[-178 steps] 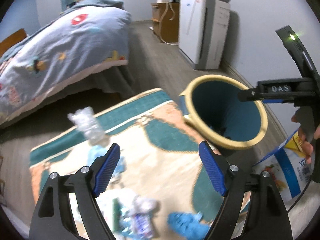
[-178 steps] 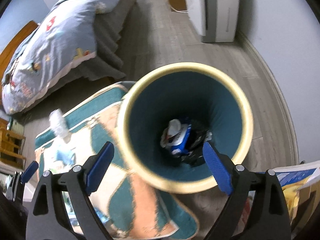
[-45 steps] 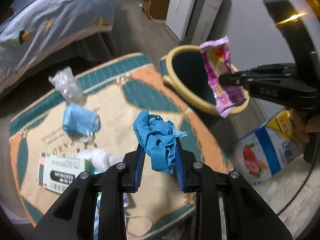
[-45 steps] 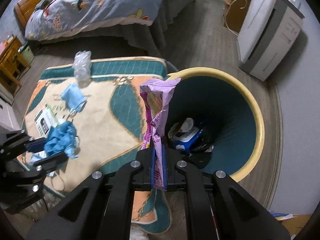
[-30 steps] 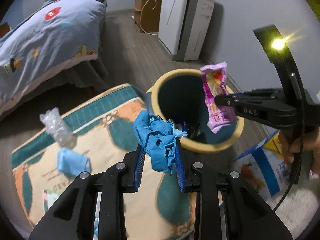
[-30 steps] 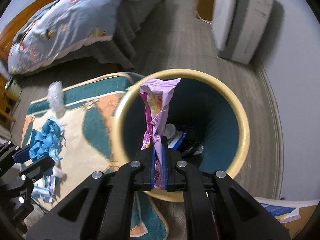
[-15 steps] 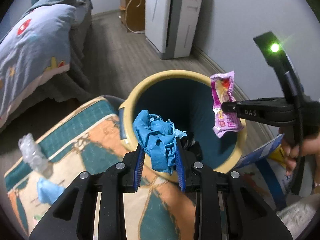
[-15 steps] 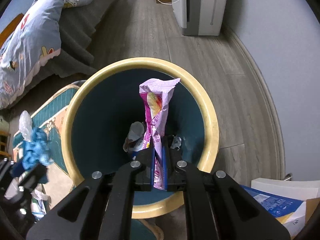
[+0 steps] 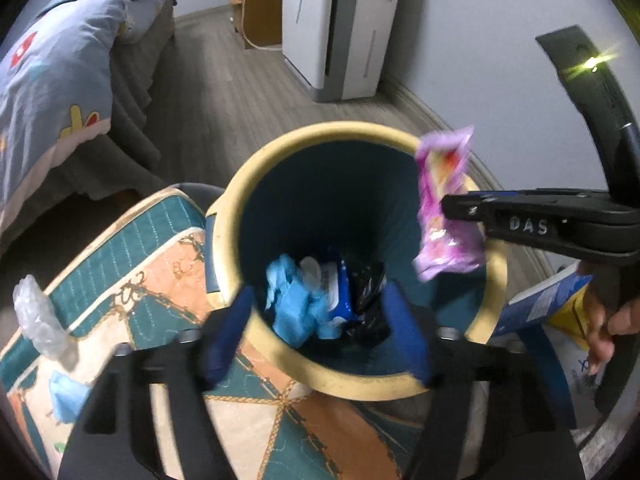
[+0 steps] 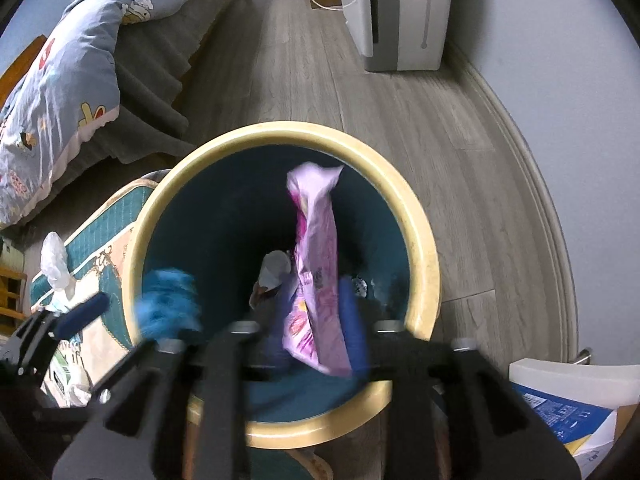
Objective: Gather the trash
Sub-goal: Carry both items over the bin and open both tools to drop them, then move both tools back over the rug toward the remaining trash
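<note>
A round bin (image 9: 228, 216) with a cream rim and dark teal inside stands on the floor at the rug's edge; it also fills the right wrist view (image 10: 420, 240). My left gripper (image 9: 316, 328) is open above the bin, and the crumpled blue glove (image 9: 296, 304) lies loose inside among other trash. In the right wrist view the glove (image 10: 168, 304) is a blue blur at the bin's left rim. My right gripper (image 10: 316, 320) hangs over the bin with the pink snack wrapper (image 10: 316, 264) between its blurred, parting fingers; the wrapper also shows in the left wrist view (image 9: 444, 208).
A patterned rug (image 9: 152, 240) lies left of the bin with a clear plastic bag (image 9: 38, 320) and a light blue piece (image 9: 66, 396) on it. A bed (image 9: 48, 80) is at the left, a white appliance (image 9: 344, 28) at the back wall, and a blue-and-white carton (image 9: 544, 304) at the right.
My left gripper has opened and let the blue glove fall into the bin. Both grippers have moved further over the bin, and my right gripper's fingers have started to part around the wrapper.
</note>
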Motion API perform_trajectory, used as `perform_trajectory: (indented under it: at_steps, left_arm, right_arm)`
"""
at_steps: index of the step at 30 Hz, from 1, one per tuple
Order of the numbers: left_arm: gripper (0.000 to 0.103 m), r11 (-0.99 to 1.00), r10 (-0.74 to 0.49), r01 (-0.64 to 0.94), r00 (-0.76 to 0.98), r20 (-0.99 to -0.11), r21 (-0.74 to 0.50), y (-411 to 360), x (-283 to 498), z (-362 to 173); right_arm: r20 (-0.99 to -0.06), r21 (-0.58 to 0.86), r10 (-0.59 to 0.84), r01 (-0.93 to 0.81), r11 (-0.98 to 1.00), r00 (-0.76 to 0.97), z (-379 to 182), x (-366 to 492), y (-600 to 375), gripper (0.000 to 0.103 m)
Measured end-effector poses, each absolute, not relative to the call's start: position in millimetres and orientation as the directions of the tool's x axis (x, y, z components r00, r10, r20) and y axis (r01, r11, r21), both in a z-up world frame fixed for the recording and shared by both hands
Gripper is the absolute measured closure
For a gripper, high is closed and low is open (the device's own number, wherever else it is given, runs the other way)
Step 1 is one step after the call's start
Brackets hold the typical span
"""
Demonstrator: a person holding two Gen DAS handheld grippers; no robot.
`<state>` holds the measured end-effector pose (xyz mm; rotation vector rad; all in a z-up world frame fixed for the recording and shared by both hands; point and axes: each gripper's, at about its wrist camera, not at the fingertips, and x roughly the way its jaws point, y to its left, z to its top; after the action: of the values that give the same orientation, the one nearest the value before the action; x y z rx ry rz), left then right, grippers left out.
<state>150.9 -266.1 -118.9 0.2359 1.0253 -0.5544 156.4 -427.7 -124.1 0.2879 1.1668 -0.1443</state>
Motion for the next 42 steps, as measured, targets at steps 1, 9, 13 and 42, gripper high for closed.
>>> perform_trajectory:
  at_steps: [1,9,13,42]
  left_arm:
    - [0.022,0.841,-0.328,0.537,0.405,-0.854,-0.068,-263.9,149.9,-117.1]
    - [0.012,0.865,-0.305,0.502,0.487,-0.819,-0.024,-235.6,139.8,-88.9]
    - [0.012,0.878,-0.298,0.478,0.532,-0.793,-0.009,-208.3,127.9,-61.5]
    - [0.01,0.978,-0.123,0.207,0.613,-0.781,0.008,-5.9,-2.7,-31.0]
  right_arm:
    - [-0.918,0.146,0.03,0.267,0.953,0.395,-122.0,155.8,-428.0,0.044]
    - [-0.891,0.132,0.012,0.232,0.964,0.455,-89.2,153.7,-409.0,0.012]
    - [-0.88,0.1,-0.005,0.197,0.975,0.475,-72.8,151.9,-390.0,0.007]
    - [-0.842,-0.032,0.067,-0.174,0.984,0.536,-21.9,97.8,-210.2,0.006]
